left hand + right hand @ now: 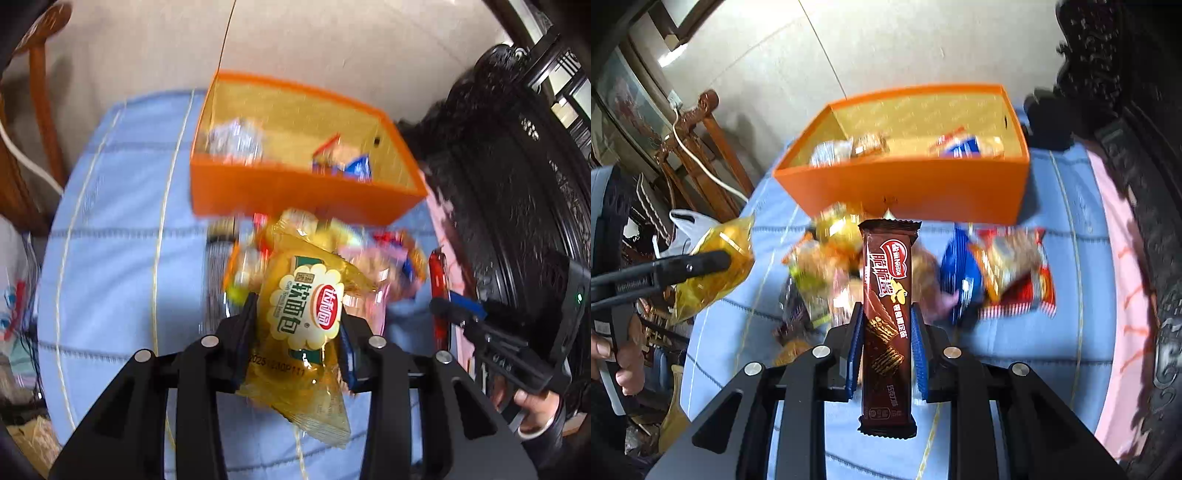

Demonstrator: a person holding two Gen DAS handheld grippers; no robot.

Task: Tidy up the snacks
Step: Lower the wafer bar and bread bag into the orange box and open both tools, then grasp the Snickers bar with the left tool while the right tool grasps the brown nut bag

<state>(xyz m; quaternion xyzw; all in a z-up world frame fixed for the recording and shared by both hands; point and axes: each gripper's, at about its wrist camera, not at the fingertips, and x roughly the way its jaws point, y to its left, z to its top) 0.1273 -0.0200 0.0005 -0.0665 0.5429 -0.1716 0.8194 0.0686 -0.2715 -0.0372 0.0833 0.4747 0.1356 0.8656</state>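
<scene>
- Blue quilted bedding (1015, 369) with pale stitched lines carries everything; tiled floor shows at the top of both views and dark carved furniture fills the right edge.
- Your left hand-held gripper (297, 325) is clamped on a yellow bread packet (303, 314), pads pressing both its sides. The packet stands roughly upright in the lower middle of the left wrist view, its loose tail hanging below the jaws.
- Your right hand-held gripper (884, 332) is closed on a brown wafer bar (886, 317). The bar's long axis runs straight up the frame — in line with the fingers — with its top end sticking well beyond the tips and its bottom end behind them.
- The orange box (912, 192) sits open-topped in the upper middle of both views, beyond the fingertips, already holding a few wrapped snacks.
- Between each gripper and the box's near wall lies the loose snack pile (827, 266), blurred, with a blue and red cluster of packets (997, 273) at mid right of the right wrist view.
- The relation that matters: the box lies directly ahead of both loads, past the pile, with its near wall facing you. Judging by the views, neither hand is clearly closer.
- Each load likely has to clear that near wall before you let go — the bar's leading end is the part most apt to catch the rim.
</scene>
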